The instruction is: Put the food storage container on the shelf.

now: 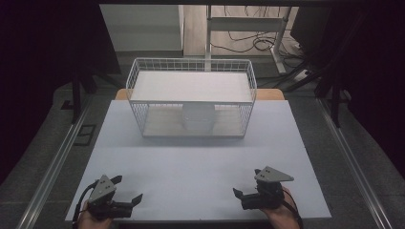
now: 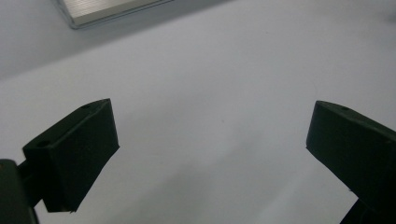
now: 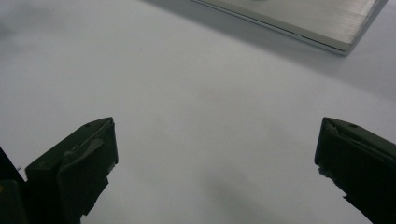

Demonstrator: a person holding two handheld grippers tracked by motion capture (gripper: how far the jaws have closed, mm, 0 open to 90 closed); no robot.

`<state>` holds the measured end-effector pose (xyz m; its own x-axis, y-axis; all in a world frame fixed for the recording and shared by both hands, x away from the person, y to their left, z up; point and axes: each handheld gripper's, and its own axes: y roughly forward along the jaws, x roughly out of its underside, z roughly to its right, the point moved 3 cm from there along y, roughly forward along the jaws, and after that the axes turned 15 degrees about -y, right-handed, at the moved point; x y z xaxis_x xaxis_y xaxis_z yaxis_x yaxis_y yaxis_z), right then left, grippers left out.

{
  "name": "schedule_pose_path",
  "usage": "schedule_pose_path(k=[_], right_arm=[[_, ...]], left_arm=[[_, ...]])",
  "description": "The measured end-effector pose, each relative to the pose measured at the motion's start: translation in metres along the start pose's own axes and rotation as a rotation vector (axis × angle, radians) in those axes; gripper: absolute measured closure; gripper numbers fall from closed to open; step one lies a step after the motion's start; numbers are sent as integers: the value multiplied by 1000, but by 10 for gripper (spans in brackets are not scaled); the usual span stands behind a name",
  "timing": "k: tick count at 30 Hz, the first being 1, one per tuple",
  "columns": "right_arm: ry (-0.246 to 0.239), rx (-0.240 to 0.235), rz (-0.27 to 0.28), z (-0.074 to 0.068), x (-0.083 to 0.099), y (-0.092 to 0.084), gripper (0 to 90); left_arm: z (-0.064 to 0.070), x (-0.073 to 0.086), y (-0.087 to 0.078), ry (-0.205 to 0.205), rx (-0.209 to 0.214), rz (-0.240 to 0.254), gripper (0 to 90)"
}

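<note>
The left gripper (image 1: pixel 128 188) and right gripper (image 1: pixel 247 182) are held at the near table (image 1: pixel 200 162) edge, jaws spread wide, nothing gripped. Farther back, a white wire basket (image 1: pixel 191 98) is seen, long axis running left-right; a pale cylinder (image 1: pixel 197 117) stands upright on its lower level.

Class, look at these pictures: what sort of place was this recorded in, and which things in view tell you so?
Probably a lab or test workspace, not a home: a bare white table holding one wire basket, loose cables on the floor behind, and metal rails alongside.
</note>
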<state>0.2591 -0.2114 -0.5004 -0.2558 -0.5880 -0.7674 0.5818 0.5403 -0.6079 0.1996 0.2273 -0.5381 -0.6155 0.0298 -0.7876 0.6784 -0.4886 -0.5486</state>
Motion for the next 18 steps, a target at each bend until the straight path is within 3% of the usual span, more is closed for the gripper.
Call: schedule_pose_path(k=[18], right_arm=[[30,52,-9,11,18,-24,0]], left_arm=[[-17,4,-23,-66,-36,45,8]])
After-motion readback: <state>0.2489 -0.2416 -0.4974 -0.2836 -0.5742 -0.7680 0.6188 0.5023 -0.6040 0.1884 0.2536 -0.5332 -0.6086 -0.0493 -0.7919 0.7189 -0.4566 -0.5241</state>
